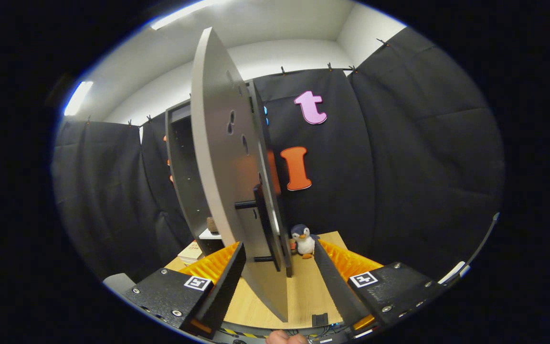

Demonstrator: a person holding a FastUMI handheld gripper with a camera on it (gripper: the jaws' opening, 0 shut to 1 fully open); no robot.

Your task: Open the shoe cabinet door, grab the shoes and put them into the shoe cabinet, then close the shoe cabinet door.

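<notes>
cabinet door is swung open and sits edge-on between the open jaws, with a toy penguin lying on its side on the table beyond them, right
Not quite: the penguin stands upright, not on its side. The gripper view shows it on the wooden table, beyond the jaws of the gripper. The rest holds: the cabinet door is swung open, edge-on between the open jaws.

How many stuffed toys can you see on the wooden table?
1. A small black-and-white penguin plush toy stands on the light wooden table, beyond the open gripper, just right of the grey cabinet door. The door could hide others.
</notes>
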